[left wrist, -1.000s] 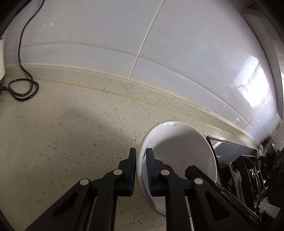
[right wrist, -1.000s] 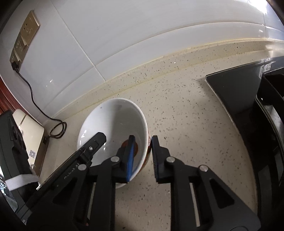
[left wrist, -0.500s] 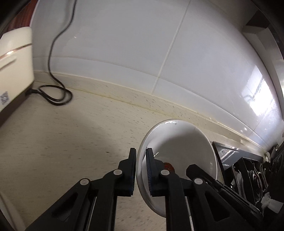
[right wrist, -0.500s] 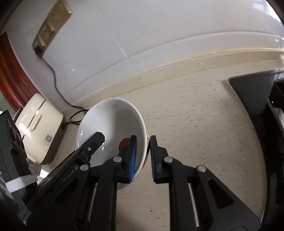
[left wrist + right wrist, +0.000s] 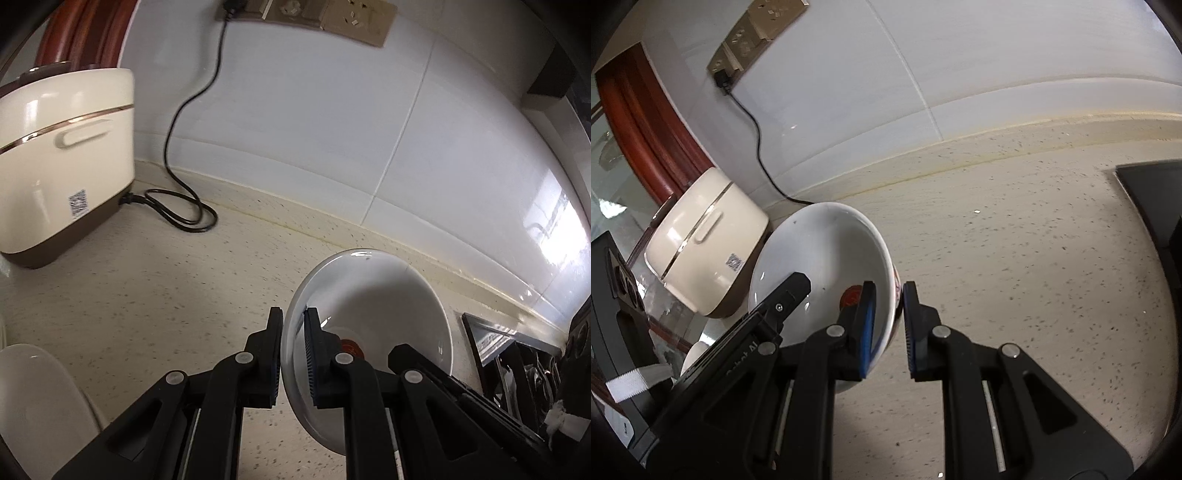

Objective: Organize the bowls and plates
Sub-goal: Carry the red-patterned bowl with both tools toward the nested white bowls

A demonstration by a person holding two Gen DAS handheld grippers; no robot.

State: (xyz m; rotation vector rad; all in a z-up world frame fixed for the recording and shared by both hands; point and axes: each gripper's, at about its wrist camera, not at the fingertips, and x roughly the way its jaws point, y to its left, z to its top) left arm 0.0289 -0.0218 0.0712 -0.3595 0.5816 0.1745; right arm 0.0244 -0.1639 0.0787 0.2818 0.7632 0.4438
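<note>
A white bowl [image 5: 373, 299] with a red mark on its bottom hangs tilted above the speckled counter [image 5: 166, 314], held from both sides. My left gripper [image 5: 293, 350] is shut on its left rim, one pad inside and one outside. In the right wrist view the same bowl [image 5: 827, 254] has my right gripper [image 5: 890, 325] shut on its right rim, and a patterned outer wall shows between the pads. A finger of each gripper reaches into the other's view of the bowl. At the lower left lies the edge of another white dish [image 5: 33, 398].
A cream rice cooker [image 5: 62, 147] stands at the left against the tiled wall, its black cord [image 5: 177, 206] running up to a wall socket [image 5: 325, 18]. A black stove [image 5: 1145, 192] borders the counter on the right. A red-brown frame [image 5: 646, 122] is behind the cooker.
Both grippers have carried the bowl leftward and a little up. The rice cooker and wall socket have come into view, and the stove has slid toward the right edge. The grips are unchanged.
</note>
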